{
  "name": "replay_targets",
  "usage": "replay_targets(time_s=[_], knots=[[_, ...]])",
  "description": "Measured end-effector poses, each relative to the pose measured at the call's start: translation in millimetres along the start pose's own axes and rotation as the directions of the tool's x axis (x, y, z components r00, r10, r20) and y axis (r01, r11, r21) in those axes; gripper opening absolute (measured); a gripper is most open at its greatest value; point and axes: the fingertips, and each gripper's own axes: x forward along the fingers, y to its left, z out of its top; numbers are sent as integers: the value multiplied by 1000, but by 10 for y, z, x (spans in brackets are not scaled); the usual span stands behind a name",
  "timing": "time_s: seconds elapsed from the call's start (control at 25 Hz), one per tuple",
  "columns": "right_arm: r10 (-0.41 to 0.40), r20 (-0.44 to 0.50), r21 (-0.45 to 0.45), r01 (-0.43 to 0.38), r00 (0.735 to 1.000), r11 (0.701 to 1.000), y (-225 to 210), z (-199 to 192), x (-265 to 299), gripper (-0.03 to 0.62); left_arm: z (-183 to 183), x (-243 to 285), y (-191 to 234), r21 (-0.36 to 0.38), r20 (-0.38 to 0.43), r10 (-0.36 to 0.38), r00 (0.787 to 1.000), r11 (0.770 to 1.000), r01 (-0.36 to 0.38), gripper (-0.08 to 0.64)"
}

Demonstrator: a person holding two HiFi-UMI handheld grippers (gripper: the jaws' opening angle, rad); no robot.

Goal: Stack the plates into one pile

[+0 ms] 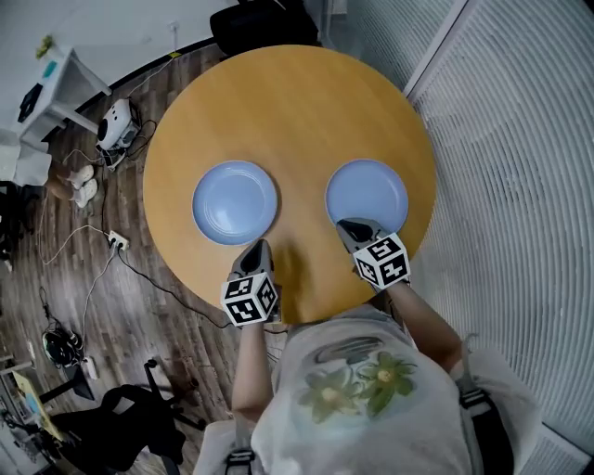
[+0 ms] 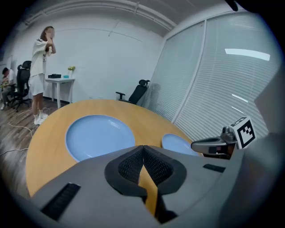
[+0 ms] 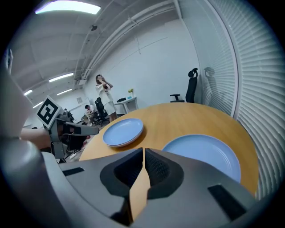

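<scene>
Two light blue plates lie flat and apart on a round wooden table (image 1: 288,102): the left plate (image 1: 234,201) (image 2: 99,135) (image 3: 123,131) and the right plate (image 1: 366,195) (image 3: 207,151) (image 2: 178,144). My left gripper (image 1: 259,246) (image 2: 143,148) hovers just short of the left plate's near rim, jaws shut with nothing between them. My right gripper (image 1: 355,225) (image 3: 144,150) sits at the near rim of the right plate, also shut and empty; whether it touches the rim I cannot tell.
White vertical blinds (image 1: 520,139) run along the right side. Office chairs (image 1: 264,23), a white desk (image 1: 51,83), and cables on the wood floor (image 1: 83,241) surround the table. A person (image 2: 41,73) stands in the distance to the left.
</scene>
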Motion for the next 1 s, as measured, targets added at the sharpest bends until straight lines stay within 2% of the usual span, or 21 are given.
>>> replay_targets(time_s=[0.24,0.64,0.72,0.8,0.84,1.0], knots=[[-71,7,78,70,997,994,-259,-320,-377,48,-228,145,-569,92,-79,-110,991,989,117,18],[-220,47,165,210,974,964,-752,-451,-722,51,-86,587,-1013,206,-131,-158,979,961,183,23],[-251,53,183,238,967,954,-856,-469,-764,56,-65,678,-1101,220,-139,-167,976,956,195,75],[-285,57,202,268,957,942,-969,-481,-813,116,-49,763,-1186,244,-146,-170,975,948,202,162],[-300,56,211,282,952,936,-1020,-497,-836,137,-50,800,-1221,258,-150,-170,974,944,204,169],[-350,36,242,331,936,912,-1234,-565,-898,155,-49,972,-1289,277,-174,-169,970,937,213,219]])
